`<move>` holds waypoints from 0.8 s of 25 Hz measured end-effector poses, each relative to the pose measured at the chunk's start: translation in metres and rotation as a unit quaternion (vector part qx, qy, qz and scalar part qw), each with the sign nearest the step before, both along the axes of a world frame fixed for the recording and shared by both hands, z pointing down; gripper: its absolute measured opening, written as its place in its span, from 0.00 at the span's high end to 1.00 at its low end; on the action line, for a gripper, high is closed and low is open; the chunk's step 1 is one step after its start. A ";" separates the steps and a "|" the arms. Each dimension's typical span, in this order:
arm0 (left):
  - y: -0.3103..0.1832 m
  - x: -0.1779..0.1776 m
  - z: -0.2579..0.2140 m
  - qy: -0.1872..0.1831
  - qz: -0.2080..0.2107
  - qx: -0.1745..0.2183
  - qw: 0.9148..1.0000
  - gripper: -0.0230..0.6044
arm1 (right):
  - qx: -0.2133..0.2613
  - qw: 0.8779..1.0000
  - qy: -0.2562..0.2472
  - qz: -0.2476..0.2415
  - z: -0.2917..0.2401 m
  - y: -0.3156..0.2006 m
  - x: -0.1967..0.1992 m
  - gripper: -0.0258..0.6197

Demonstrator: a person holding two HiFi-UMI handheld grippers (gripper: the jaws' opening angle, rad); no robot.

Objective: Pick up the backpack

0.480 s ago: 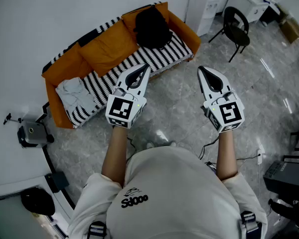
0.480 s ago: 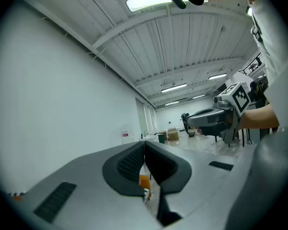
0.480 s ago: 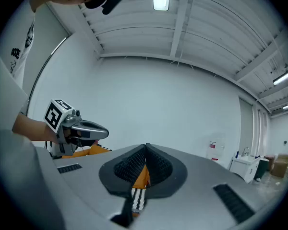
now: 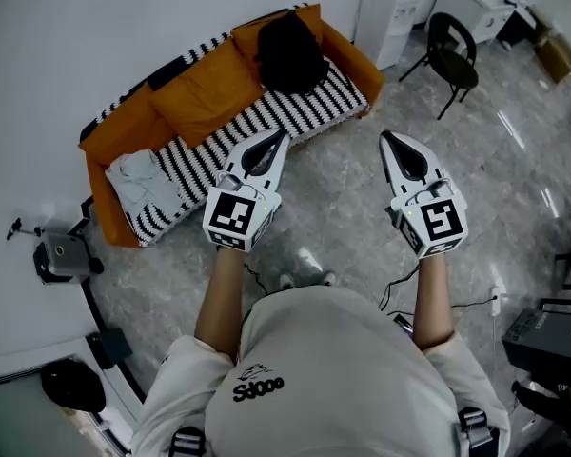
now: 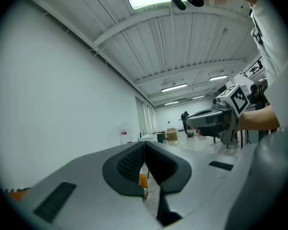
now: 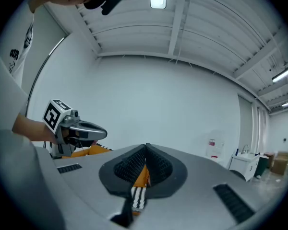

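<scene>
1. The backpack [image 4: 290, 53] is black. It sits upright on the seat of the sofa [image 4: 358, 63], at the sofa's right end in the head view, and leans on the backrest. Nothing touches it.
2. The sofa has an orange frame and a black-and-white striped seat cover. An orange cushion [image 4: 206, 89] lies just beside the backpack, and a crumpled grey cloth [image 4: 143, 181] lies at the far end.
3. The left hand-held gripper [image 4: 280, 135] is held level above the grey tiled floor [image 4: 333, 208], with its tip towards the sofa's front edge and well apart from the backpack. The left gripper view [image 5: 144, 146] shows its jaws clenched together with nothing between them.
4. The right hand-held gripper [image 4: 387, 137] is held level beside the left one, over open floor. The right gripper view [image 6: 146, 150] shows its jaws pressed together and empty; orange and striped sofa fabric appears behind the slit.
5. Each marker cube carries a black-and-white square code and no readable text.
6. The person's white shirt [image 4: 324, 369] bears a dark printed logo; its lettering cannot be read with certainty.
7. A black folding chair [image 4: 451, 49] and a white cabinet [image 4: 388, 9] stand beyond the sofa. The cabinet's red label is too small to read.
</scene>
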State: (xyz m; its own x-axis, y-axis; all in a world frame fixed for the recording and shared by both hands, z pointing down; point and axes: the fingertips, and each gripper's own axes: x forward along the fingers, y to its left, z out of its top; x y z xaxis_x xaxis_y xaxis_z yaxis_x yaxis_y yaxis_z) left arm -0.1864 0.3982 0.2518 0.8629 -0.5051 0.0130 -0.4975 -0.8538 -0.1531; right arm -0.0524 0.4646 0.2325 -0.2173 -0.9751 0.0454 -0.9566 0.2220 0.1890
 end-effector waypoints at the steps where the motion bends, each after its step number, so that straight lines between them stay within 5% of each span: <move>1: 0.000 0.002 0.002 -0.002 0.000 -0.001 1.000 0.93 | 0.000 1.000 -0.006 -0.001 0.001 0.000 0.002 0.91; 20: 0.016 0.059 0.014 -0.018 -0.036 -0.006 0.999 0.93 | -0.009 0.998 -0.036 -0.047 0.010 0.011 0.064 0.91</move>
State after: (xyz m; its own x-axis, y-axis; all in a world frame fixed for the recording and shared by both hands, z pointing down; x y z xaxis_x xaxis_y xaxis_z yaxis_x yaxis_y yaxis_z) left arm -0.1277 0.4138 0.2655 0.8230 -0.5659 0.0492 -0.5525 -0.8176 -0.1618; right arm 0.0113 0.4758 0.2424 -0.3105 -0.9496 0.0427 -0.9426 0.3134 0.1156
